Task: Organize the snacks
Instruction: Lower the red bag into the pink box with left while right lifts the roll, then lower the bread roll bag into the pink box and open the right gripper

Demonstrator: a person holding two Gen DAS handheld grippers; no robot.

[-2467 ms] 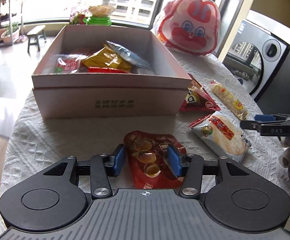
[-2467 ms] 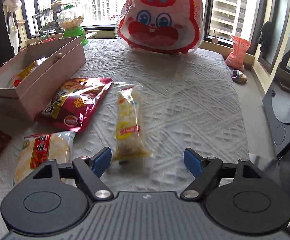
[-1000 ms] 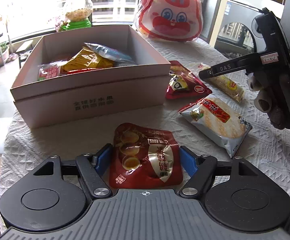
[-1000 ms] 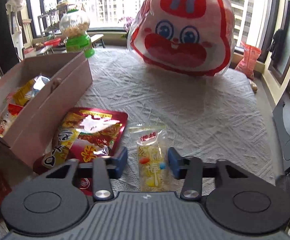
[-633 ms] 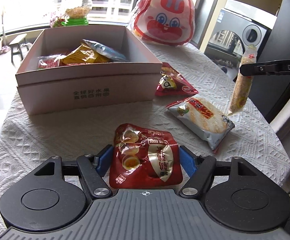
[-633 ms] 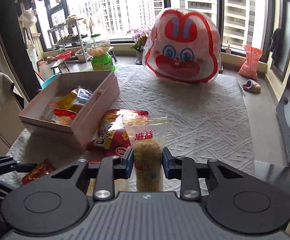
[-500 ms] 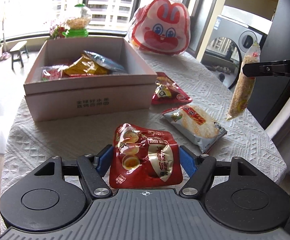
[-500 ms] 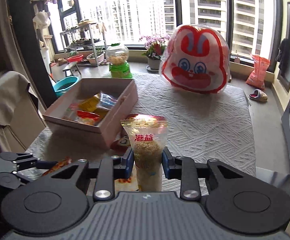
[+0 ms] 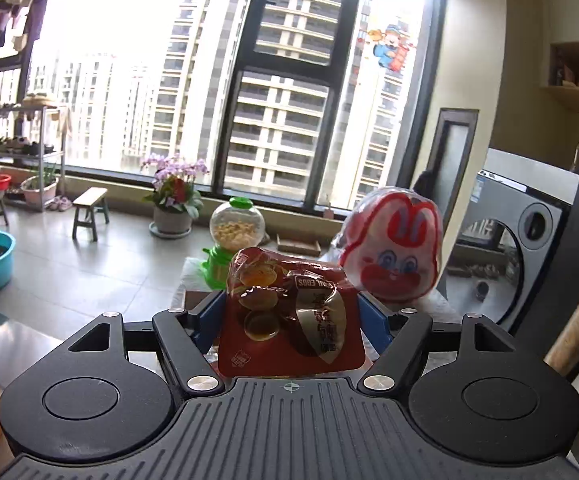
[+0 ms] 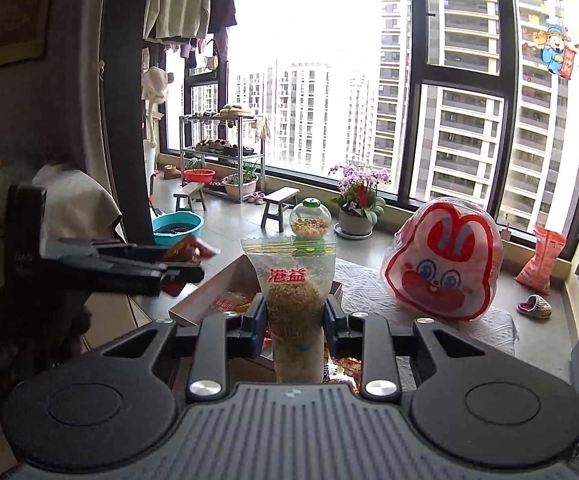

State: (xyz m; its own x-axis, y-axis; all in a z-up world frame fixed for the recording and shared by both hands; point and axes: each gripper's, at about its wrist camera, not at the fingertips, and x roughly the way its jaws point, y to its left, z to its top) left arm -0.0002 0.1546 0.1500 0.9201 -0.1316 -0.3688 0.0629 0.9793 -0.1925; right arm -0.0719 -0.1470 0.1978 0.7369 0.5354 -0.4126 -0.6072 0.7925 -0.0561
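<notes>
My left gripper is shut on a red quail-egg packet and holds it up in the air, flat across the wide-set blue pads. The right wrist view shows that same gripper from the side at the left, with the red packet sticking out of it. My right gripper is shut on a clear bag of yellow noodle snack, which stands upright between its pads. Below and behind it lies the open cardboard box with several packets inside.
A large red-and-white rabbit bag stands on the white tablecloth at the right. A green-based candy dispenser sits at the table's far edge. More snack packets lie low behind the right gripper. A washing machine is at the right.
Both grippers have risen and tilted up, each carrying its packet off the table. The box and tabletop have dropped low in both views; the left gripper now appears higher in the right wrist view.
</notes>
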